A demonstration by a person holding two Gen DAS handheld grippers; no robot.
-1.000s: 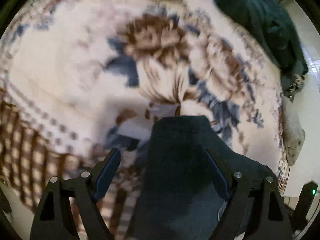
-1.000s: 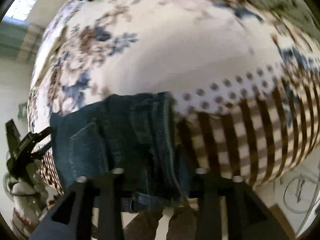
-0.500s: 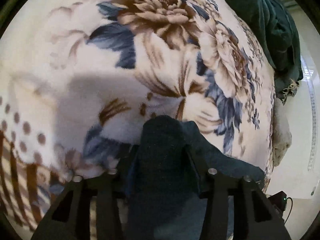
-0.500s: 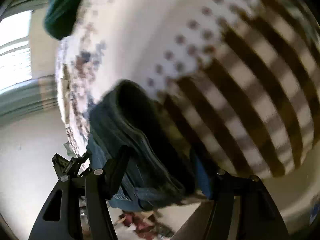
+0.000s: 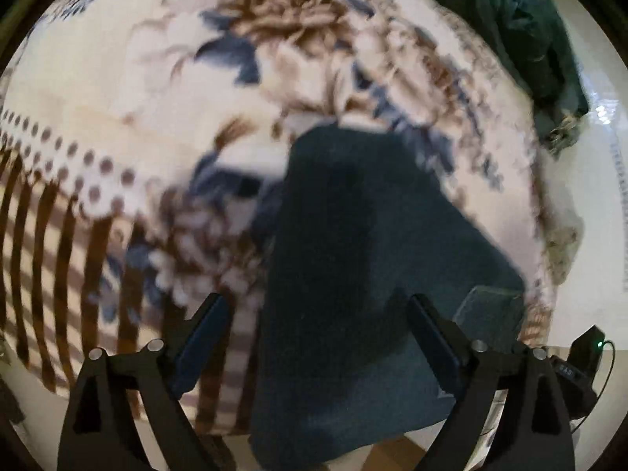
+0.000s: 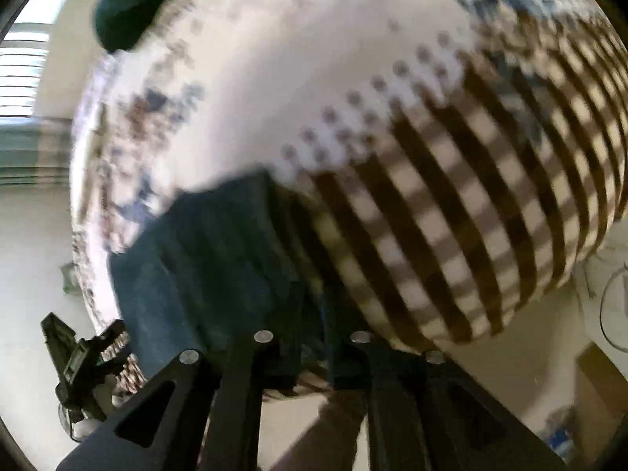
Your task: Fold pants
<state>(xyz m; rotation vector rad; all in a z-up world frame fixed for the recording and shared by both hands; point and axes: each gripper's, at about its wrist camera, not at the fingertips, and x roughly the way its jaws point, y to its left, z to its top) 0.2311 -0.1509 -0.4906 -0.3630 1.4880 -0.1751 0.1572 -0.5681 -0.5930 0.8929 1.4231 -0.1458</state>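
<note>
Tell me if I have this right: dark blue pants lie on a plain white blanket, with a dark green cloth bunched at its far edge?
Not quite. The blanket is not plain white: the left wrist view shows brown and blue flowers on cream, with dots and brown checks along one side. The rest holds: the dark blue pants lie on it, and a dark green cloth is bunched at its far edge.

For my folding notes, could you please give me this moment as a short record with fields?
surface: floral and checked blanket
garment: dark blue jeans, lying on the blanket near its edge
left hand-held gripper: jaws opening, jeans between them, pads apart from the cloth
right hand-held gripper: jaws closing on the jeans edge
other cloth: dark green fabric at the far side
image quality: both views blurred
</note>
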